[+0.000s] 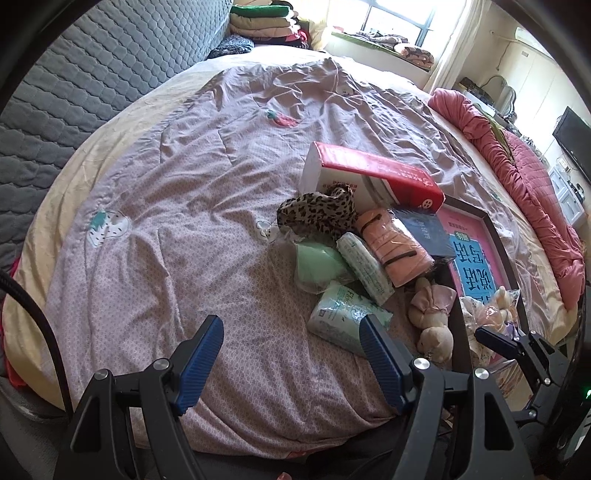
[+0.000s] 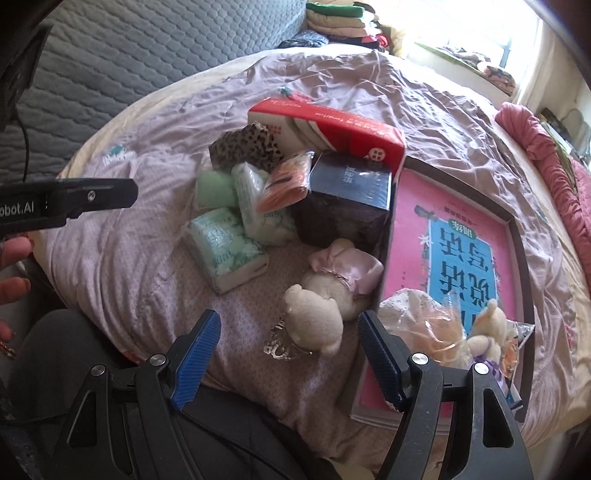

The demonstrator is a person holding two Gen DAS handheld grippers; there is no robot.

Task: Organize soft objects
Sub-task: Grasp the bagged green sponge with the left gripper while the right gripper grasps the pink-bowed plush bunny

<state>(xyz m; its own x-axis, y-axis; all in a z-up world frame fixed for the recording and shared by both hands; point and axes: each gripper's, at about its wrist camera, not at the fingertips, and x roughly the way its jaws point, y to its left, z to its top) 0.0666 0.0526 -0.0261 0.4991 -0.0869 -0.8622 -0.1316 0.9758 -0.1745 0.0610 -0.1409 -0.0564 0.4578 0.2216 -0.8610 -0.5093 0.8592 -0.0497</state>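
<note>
Right wrist view: right tool [image 2: 288,360] tilts down, gaping, over plush toy [image 2: 321,314].

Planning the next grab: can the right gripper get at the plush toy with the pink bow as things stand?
Probably yes. The right gripper is open, and the plush toy lies on the bedspread straight ahead between its fingers, uncovered. Only the tray edge sits close beside it.

A bed under a rumpled mauve quilt [image 1: 192,192] fills the middle of the frame, with a grey quilted headboard [image 1: 92,62] at upper left. Daylight pours through a window [image 1: 399,14] at top centre; a dark television [image 1: 572,140] hangs at far right.
</note>
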